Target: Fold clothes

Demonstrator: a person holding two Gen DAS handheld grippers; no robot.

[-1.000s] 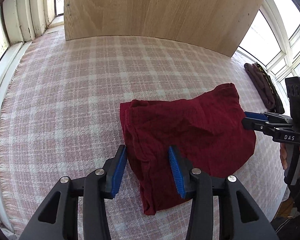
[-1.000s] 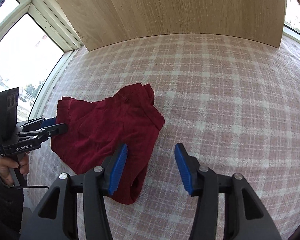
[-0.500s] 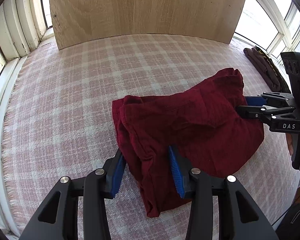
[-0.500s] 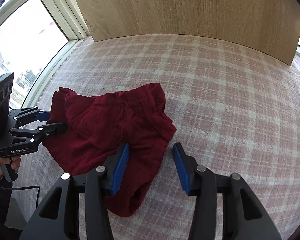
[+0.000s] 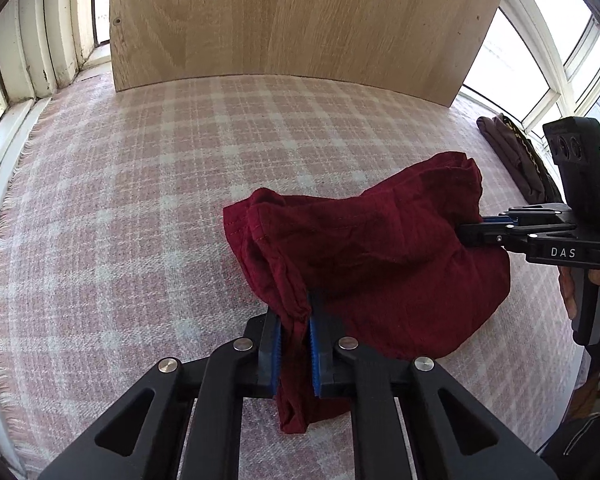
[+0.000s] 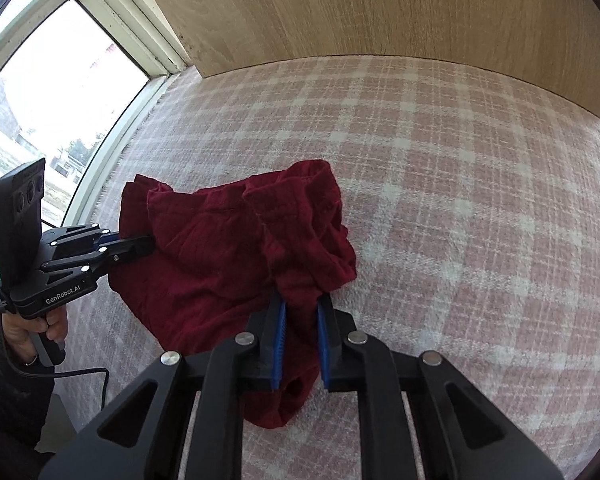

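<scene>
A dark red garment (image 5: 380, 256) lies crumpled on the pink plaid blanket (image 5: 140, 208). My left gripper (image 5: 294, 312) is shut on a bunched fold at the garment's near left edge. My right gripper (image 6: 300, 308) is shut on a bunched fold at the garment's right side (image 6: 220, 256). In the left wrist view the right gripper (image 5: 476, 232) comes in from the right and bites the cloth's far edge. In the right wrist view the left gripper (image 6: 140, 244) comes in from the left, pinching the opposite edge.
A light wooden board (image 5: 300, 20) stands upright at the back of the blanket. A folded brown garment (image 5: 512, 148) lies at the far right near the windows (image 5: 560, 48). A window frame (image 6: 100, 80) borders the blanket's left side, where a hand (image 6: 28, 332) holds the left gripper's handle.
Both grippers went from open around the garment's edges to shut on bunched cloth. The garment has puffed up between them.
</scene>
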